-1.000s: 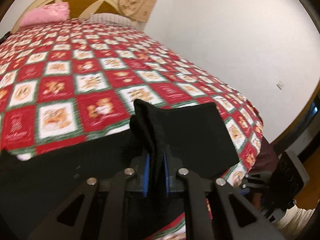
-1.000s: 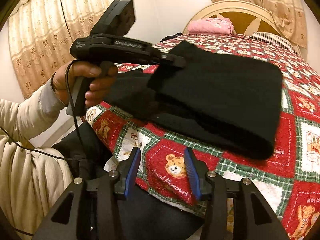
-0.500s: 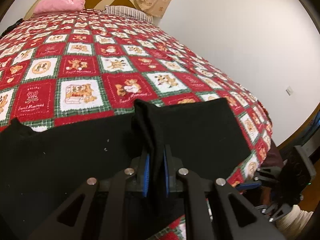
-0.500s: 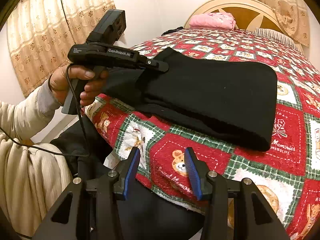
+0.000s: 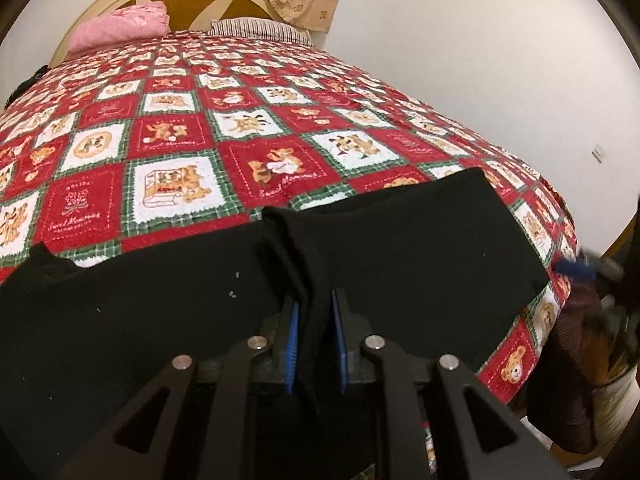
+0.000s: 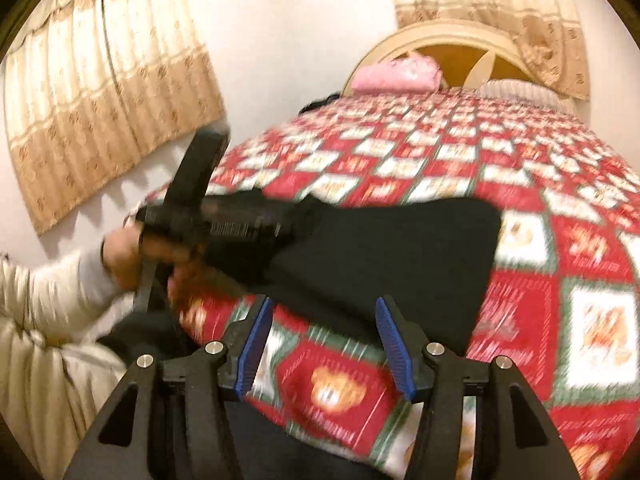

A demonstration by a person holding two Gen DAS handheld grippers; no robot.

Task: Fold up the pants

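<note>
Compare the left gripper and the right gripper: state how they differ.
The left gripper has a fold of the black pants between its opening jaws; the right gripper holds nothing, jaws opening wide. The left sits over the pants; the right hangs over the quilt edge. Both have blue pads.

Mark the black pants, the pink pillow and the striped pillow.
black pants [image 5: 420, 248], left wrist view, flat folded panel.
pink pillow [image 5: 120, 26], left wrist view, middle of its top.
striped pillow [image 5: 256, 29], left wrist view, striped top edge.

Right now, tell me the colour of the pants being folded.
Plain black pants, clearest in the left wrist view, lying on the checked bedspread.
</note>
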